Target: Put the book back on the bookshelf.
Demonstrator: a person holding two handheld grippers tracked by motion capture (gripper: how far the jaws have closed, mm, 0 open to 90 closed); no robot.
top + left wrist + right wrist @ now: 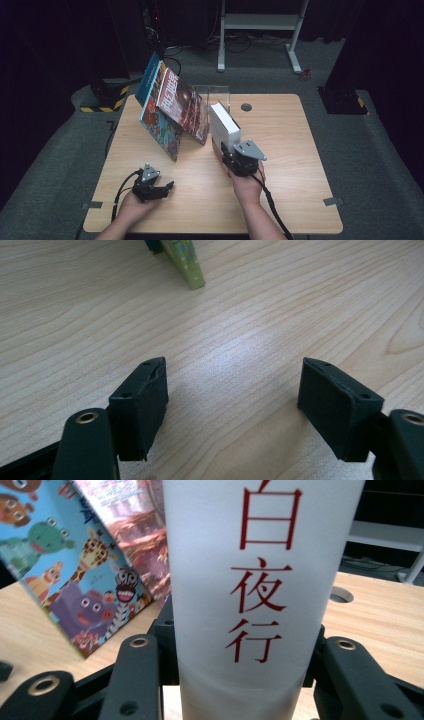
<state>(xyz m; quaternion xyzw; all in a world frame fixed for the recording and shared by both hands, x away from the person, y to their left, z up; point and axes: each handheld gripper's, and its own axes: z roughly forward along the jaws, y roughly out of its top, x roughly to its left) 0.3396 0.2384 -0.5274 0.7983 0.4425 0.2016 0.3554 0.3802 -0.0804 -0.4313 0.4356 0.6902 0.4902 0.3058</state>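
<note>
Centrally, the right gripper [231, 150] clamps a white book [223, 125] by its spine.
Left gripper [167, 188], near left, gapes empty; the white book's top is cut off in the right gripper view.

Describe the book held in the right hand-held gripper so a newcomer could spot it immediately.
On the light wooden table, look just right of the two colourful picture books leaning against a clear stand. The thick white book stands there, clamped by the right hand-held gripper. Unlike its illustrated neighbours, it is plain white with red characters down its spine.
</note>
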